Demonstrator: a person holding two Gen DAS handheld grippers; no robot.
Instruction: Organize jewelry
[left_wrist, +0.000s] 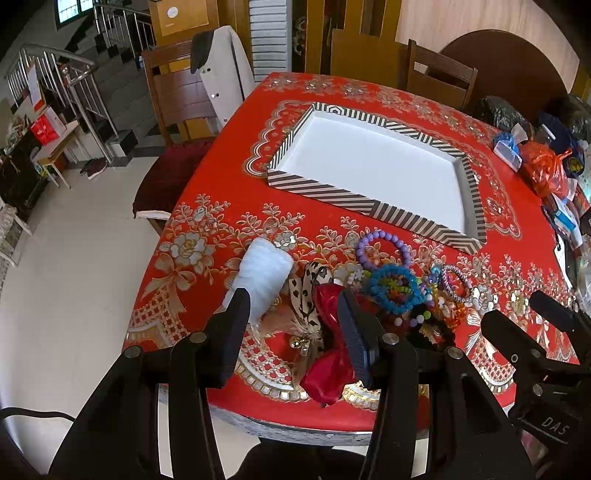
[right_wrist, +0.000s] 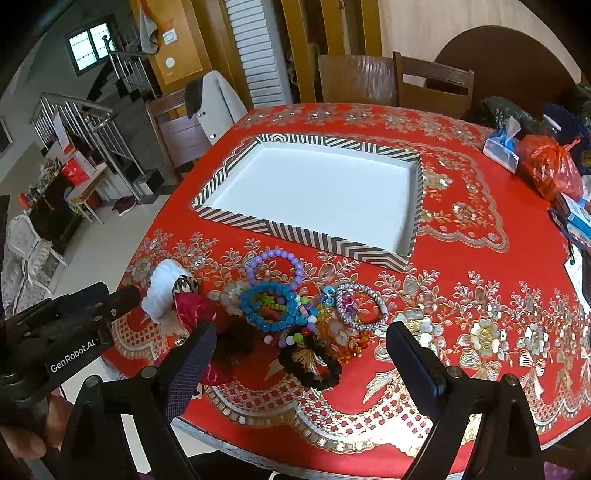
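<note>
Both wrist cameras look steeply down from the near edge of the tabletop (left_wrist: 424, 92), close above the jewelry (left_wrist: 391, 284). The left view sits further left. Both share the jewelry and the tray (right_wrist: 236, 218) beyond.

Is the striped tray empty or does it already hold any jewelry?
Empty. The striped tray shows only its bare white floor in both views; the bead bracelets lie in a heap on the tablecloth in front of it.

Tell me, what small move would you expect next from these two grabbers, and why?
Probably the right gripper lowers onto the black bead bracelet directly below it. Both grippers hang open over the pile, holding nothing, and the striped tray has nothing in it.
</note>
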